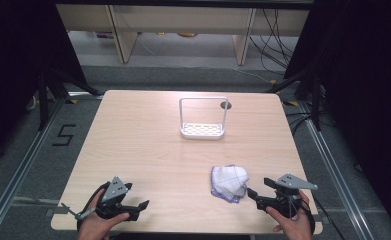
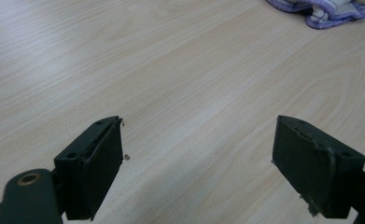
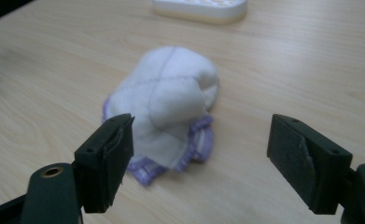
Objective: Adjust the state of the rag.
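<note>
1. Crumpled cloth on the table, toward 5 o'clock from the table's middle, near the front edge; long axis roughly from 11 o'clock down to 5 o'clock in the high view, bunched end up, loose hem down.
2. White, quilted with faint stitch lines, edged in purple; folded over itself into a rounded lump in the right gripper view, hem spilling out flat beneath.
3. Right tongs held level in a hand at the front edge, at 3 o'clock of the cloth and just beside it, pointing at it; spread wide, nothing between them.
4. Left tongs well apart at 9 o'clock of the cloth, held low, pointing toward 3 o'clock; spread wide, gripping nothing.
5. White rack with a tall loop handle at 12 o'clock.
</note>
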Available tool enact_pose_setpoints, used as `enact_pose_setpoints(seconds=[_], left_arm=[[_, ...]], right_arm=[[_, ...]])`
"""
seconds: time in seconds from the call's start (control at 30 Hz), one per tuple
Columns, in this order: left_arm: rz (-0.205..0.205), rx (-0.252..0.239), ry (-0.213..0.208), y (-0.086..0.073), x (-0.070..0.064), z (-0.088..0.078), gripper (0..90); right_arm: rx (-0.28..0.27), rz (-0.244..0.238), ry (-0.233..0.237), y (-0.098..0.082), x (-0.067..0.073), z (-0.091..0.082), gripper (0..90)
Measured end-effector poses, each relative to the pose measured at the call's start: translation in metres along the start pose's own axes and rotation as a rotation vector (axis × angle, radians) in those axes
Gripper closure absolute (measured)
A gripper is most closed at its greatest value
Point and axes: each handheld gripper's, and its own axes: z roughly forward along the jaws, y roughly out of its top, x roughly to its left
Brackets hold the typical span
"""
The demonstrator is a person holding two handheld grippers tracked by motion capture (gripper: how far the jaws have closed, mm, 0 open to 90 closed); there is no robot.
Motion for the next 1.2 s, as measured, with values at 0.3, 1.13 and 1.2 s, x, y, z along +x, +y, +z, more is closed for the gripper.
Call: enact_pose_setpoints(seconds=[0.3, 1.13, 1.2], left_arm=[[0.014, 0.041, -0.001, -0.001, 0.002, 0.003, 15.7], [0.0, 0.049, -0.017, -0.003, 0.004, 0.009, 15.9], [0.005, 0.053, -0.018, -0.003, 0.004, 0.008, 16.0]], right_arm=[[-0.011, -0.083, 0.069, 0.027, 0.014, 0.005, 33.3], [0.188, -0.321, 0.048, 0.076, 0.037, 0.091, 48.6], [0.23, -0.306, 0.032, 0.075, 0.037, 0.098, 49.8]])
